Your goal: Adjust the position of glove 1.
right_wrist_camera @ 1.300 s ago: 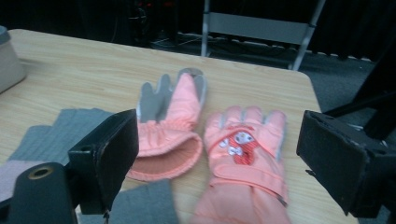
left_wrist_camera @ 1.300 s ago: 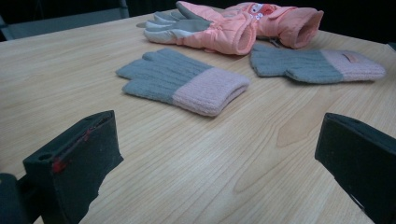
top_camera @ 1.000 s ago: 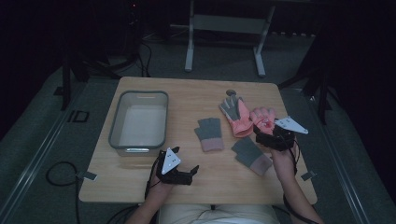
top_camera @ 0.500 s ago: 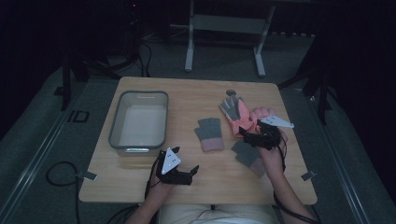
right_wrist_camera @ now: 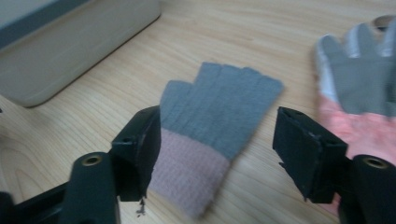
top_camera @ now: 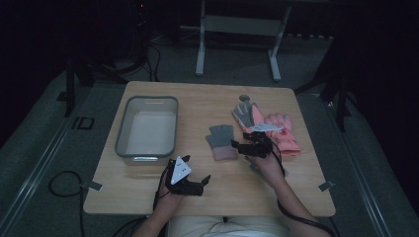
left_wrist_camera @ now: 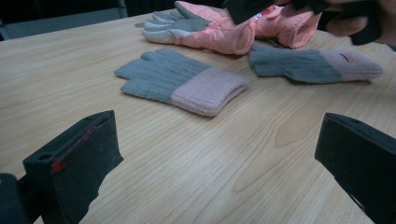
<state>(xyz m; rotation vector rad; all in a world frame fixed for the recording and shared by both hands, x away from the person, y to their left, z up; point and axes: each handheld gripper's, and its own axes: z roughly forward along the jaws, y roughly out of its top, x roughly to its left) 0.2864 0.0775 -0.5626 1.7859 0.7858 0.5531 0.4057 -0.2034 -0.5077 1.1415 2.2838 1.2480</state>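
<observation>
Grey glove (top_camera: 221,141) is laid flat, long axis 12-to-6, fingers at 12, pink cuff at 6. Right gripper (top_camera: 236,146) jaws, just narrowing, are spread astride the cuff, not pinching. Left gripper (top_camera: 203,181) jaws are spread, empty.

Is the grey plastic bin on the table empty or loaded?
Empty: the high view shows the grey plastic bin's bare pale floor, and all gloves lie on the wooden table.

Right gripper view: motion blur is softening the grey-and-pink knit glove (right_wrist_camera: 212,130) and the padded pink glove (right_wrist_camera: 362,93), which the right edge is cutting off. High view: the right gripper (top_camera: 245,146) is covering the second knit glove (top_camera: 253,165); small round object (top_camera: 244,98) at table's far edge is too small to identify.
</observation>
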